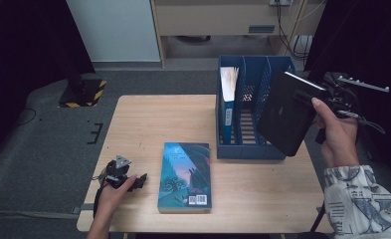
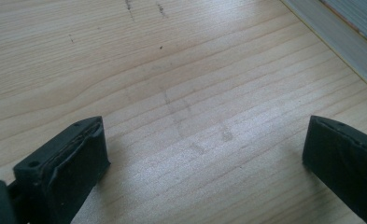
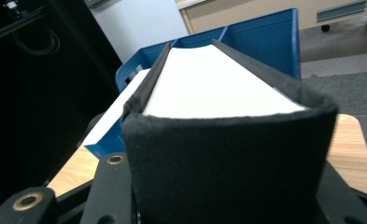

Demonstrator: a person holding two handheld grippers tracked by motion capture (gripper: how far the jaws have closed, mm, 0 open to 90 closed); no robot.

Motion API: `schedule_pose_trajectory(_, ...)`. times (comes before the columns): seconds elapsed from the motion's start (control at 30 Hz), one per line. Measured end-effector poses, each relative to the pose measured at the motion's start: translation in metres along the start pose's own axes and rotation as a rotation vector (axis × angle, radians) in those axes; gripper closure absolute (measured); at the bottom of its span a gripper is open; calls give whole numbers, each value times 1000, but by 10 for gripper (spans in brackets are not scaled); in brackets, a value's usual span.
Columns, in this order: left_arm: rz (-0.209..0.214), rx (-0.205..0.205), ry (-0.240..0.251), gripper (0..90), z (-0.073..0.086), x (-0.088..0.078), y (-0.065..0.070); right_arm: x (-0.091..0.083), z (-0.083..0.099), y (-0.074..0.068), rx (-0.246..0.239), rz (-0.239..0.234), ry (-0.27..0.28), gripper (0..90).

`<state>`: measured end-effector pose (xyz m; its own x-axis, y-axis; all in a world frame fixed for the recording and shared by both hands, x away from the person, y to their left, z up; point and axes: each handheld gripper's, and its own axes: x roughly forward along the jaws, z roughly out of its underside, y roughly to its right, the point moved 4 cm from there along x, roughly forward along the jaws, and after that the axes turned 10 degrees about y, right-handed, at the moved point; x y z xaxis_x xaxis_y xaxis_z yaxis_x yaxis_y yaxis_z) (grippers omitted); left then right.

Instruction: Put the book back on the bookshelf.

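I've got the black book (image 1: 286,112) clamped in the R gripper (image 1: 327,97), jaws closed onto its spine end, about a third open w/ the book filling the gap. In the right gripper view the white page block (image 3: 214,84) runs away from me toward the blue rack (image 3: 270,39). The book hangs tilted in the air at the rack's right side, near the right slot, not in it yet. I can't tell if it touches the rack wall.

L gripper (image 1: 136,180) rests at the near left of the table (image 1: 143,119), jaws wide apart, nothing between them, just bare wood in the left gripper view (image 2: 204,140). Idle, I'd say.

Progress, as I read it: job looks like filing books upright into the rack (image 1: 252,149).
- Done: one blue-spined book (image 1: 228,107) already stands in the left slot.
- In hand: the black book, lifted and brought over; still needs squaring up vs. the slot and lowering in.
- Left: the teal book (image 1: 185,175) lies flat at near centre of the table, just right of the L gripper, untouched.

So approx. one of three filed, second mid-way, third to go. Middle and right slots look free, though the black book hides part of the right one.

Next for me: straighten the book so it's upright, line it up over a free slot, ease down, then let go.
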<state>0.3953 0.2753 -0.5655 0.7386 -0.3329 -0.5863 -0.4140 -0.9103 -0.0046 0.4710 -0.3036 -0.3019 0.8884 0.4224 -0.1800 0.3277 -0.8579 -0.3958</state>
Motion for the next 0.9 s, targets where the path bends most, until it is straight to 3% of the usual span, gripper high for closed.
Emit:
schedule_pose_trajectory(0.33, 0, 0, 0, 0, 0, 0, 0, 9, -5, 16, -6, 56, -1, 528)
schedule_pose_trajectory(0.67, 1, 1, 0, 0, 0, 0, 0, 18, -7, 25, -48, 104, -16, 528)
schedule_pose_trajectory(0.9, 1, 1, 0, 0, 0, 1, 0, 26, -6, 30, -44, 127, -5, 529)
